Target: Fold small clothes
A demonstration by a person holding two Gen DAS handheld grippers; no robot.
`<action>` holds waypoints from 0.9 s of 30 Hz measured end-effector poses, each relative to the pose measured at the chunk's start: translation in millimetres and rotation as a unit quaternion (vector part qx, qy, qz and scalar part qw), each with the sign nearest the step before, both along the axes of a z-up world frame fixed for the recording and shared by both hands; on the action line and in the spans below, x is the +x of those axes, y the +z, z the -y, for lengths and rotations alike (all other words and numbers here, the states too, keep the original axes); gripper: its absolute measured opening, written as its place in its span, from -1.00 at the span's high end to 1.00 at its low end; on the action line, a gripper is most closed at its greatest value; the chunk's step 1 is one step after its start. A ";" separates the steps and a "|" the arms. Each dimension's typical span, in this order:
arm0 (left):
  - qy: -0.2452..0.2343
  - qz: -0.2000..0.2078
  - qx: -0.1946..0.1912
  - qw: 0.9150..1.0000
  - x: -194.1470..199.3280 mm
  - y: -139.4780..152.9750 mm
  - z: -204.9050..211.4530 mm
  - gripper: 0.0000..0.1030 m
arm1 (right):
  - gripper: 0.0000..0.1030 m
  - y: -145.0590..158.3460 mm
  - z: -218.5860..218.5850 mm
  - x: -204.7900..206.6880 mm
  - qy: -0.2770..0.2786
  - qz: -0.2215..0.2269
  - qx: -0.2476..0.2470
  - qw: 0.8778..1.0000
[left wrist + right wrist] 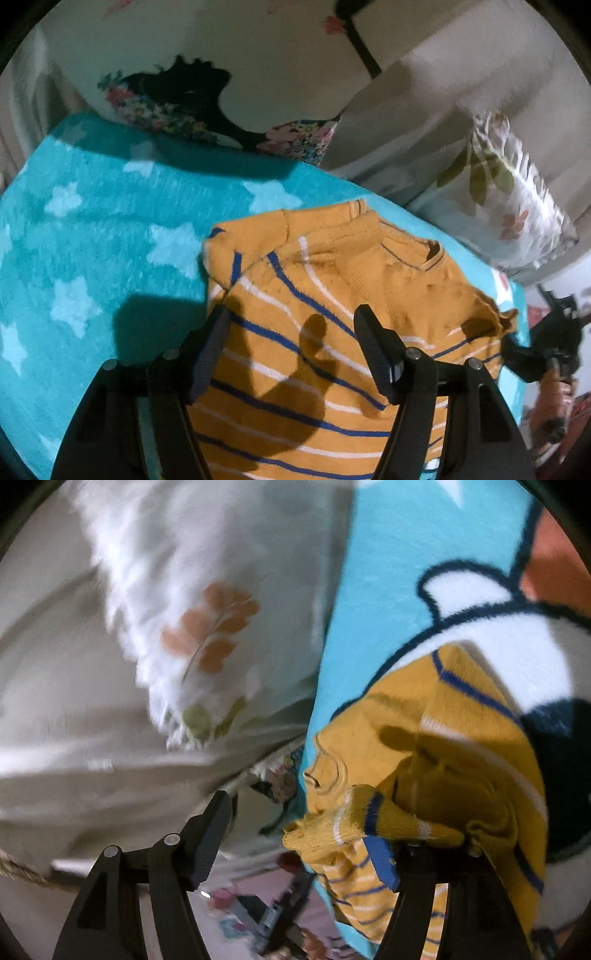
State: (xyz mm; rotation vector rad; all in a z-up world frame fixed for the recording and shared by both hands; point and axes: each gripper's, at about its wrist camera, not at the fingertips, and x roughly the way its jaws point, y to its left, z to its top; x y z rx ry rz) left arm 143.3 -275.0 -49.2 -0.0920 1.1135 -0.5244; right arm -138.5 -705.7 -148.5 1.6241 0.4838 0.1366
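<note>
A small mustard-yellow knit sweater (332,325) with blue and white stripes lies on a turquoise star-patterned blanket (92,229), collar toward the far right. My left gripper (291,317) is open and empty, hovering just above the sweater's striped body. In the right wrist view the sweater (461,746) is bunched, and a striped cuff or hem (373,819) drapes over my right gripper's right finger. My right gripper (299,808) has its jaws spread wide at the blanket's edge (369,590). The right gripper also shows in the left wrist view (546,347) beside the sweater's right edge.
A white floral pillow (509,192) lies past the blanket at the right; it also fills the left of the right wrist view (207,627). A cream cushion (184,81) with a dark flowered figure stands behind. The floor with clutter (258,904) lies below the bed edge.
</note>
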 end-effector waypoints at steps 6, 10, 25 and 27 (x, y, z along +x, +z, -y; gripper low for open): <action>0.010 0.001 0.019 1.000 17.0 -10.9 8.1 -0.33 | -0.62 27.4 -8.4 -12.6 0.019 0.001 -0.070 0.997; 0.048 -0.009 0.035 0.998 33.8 -21.3 3.1 -0.33 | -0.62 36.4 -3.1 -7.2 0.022 -0.012 -0.103 0.994; 0.072 -0.024 0.020 0.997 18.2 -12.6 -32.1 -0.33 | -0.16 26.0 -35.1 94.7 0.128 -0.184 -0.371 0.901; 0.081 -0.027 0.014 0.996 12.1 -9.9 -41.0 -0.33 | -0.16 16.4 -28.5 106.2 0.129 -0.199 -0.357 0.903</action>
